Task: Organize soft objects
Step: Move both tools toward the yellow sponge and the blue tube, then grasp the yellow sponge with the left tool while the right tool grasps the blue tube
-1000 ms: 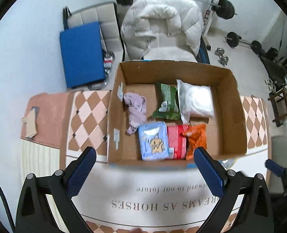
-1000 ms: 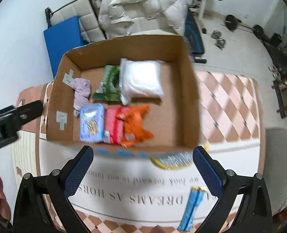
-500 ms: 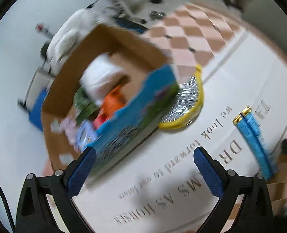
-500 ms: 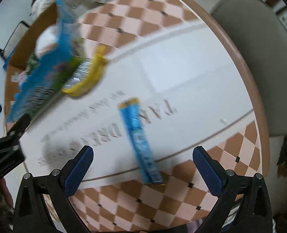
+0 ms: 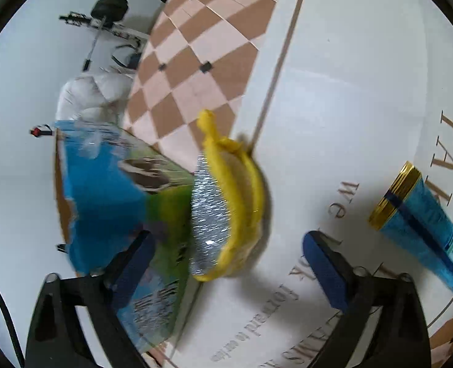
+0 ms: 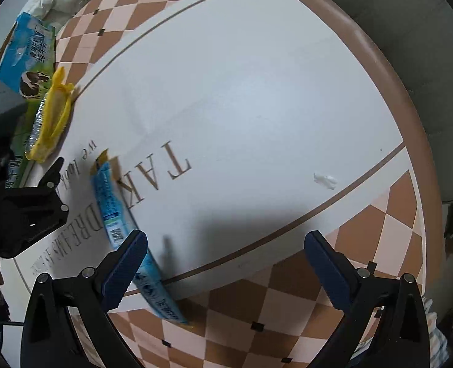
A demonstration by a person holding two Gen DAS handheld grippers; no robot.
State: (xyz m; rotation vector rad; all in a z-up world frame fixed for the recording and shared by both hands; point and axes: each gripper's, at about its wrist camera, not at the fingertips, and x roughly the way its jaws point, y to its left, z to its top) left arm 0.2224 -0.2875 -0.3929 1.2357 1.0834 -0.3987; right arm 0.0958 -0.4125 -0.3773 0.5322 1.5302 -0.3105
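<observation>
A yellow and silver foil pouch [image 5: 226,208] lies on the table against the outside of the cardboard box [image 5: 110,202], whose printed blue and green side faces me. My left gripper [image 5: 229,270] is open and empty, just short of the pouch. A long blue packet with gold ends [image 5: 423,227] lies to its right. In the right wrist view the blue packet [image 6: 119,220] lies by the left finger of my right gripper [image 6: 226,270], which is open and empty above the table. The pouch [image 6: 50,119] and the box [image 6: 27,52] show at far left, with the left gripper's body [image 6: 27,211] below them.
The round table [image 6: 257,92] has a white middle with lettering and a brown checkered rim. A small white scrap [image 6: 324,179] lies at right. A grey chair [image 6: 426,61] stands beyond the table edge. A white padded jacket [image 5: 85,95] and barbell weights [image 5: 110,7] are behind.
Both grippers have swung from looking down into the box to low over the table. The left one has closed in on the yellow pouch; the right one has come nearer the blue packet.
</observation>
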